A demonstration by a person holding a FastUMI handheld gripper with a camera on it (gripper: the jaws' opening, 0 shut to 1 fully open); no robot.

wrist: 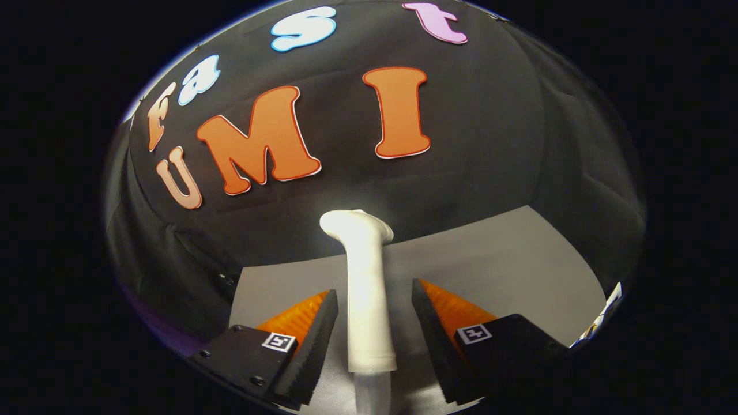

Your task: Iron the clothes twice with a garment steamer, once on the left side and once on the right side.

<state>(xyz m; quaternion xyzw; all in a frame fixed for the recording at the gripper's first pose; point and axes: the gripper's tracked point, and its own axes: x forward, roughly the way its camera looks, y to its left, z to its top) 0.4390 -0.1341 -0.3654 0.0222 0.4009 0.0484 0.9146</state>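
Observation:
A white garment steamer (366, 288) stands upright on the grey table (507, 259), its bent head toward the black wall and a clear base piece below its handle. My gripper (373, 302) is open, with the steamer's handle between its two fingers. The black toothed pads (323, 323) stand a small gap away from the handle on each side, touching nothing. No garment can be seen from here.
The black cloth wall (490, 144) rises close behind the table. A small strip of something white and coloured (602, 314) lies beyond the table's right edge. Bare grey tabletop spreads to the right of the steamer.

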